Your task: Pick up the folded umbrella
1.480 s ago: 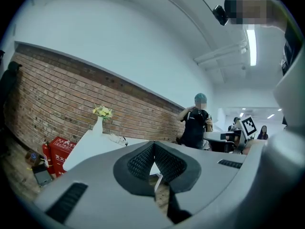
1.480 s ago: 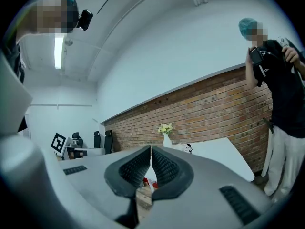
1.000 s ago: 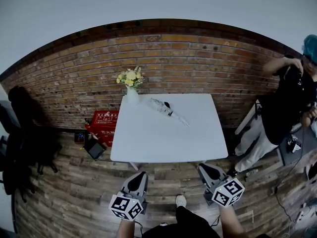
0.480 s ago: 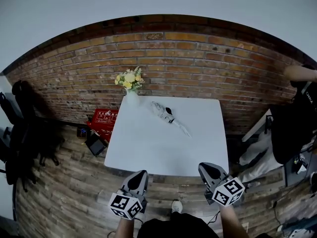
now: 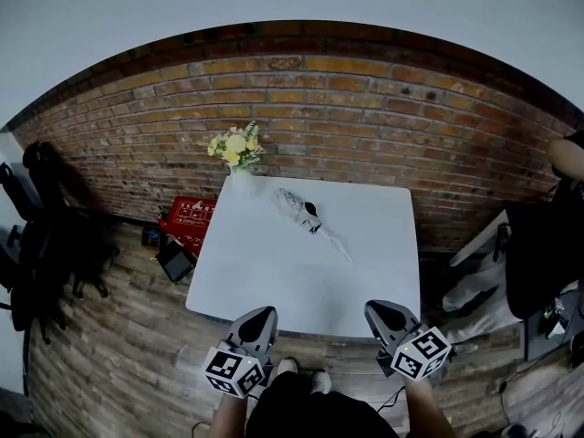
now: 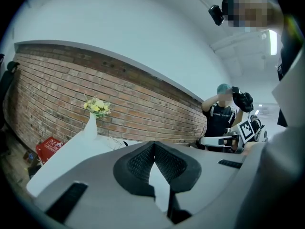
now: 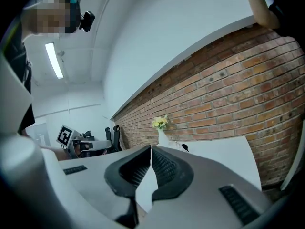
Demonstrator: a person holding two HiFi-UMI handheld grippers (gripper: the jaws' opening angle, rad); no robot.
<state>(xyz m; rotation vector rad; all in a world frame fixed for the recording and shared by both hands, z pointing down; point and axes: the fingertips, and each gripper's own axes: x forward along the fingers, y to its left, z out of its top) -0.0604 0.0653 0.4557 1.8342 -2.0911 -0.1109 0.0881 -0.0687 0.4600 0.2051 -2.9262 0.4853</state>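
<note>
A brick wall (image 5: 365, 108) stands behind a white worktop (image 5: 274, 272). On the floor at the left of the worktop sits a red box (image 5: 190, 219). The left hand-held gripper (image 5: 258, 316) and the right hand-held gripper (image 5: 383, 308) hover side by side at the near edge. Each has its jaws pressed together, with nothing between them. A vase with yellow flowers (image 5: 235, 151) stands at the far left corner. The folded umbrella (image 5: 299, 211) lies on the far half of the worktop, near the vase and well apart from both grippers.
</note>
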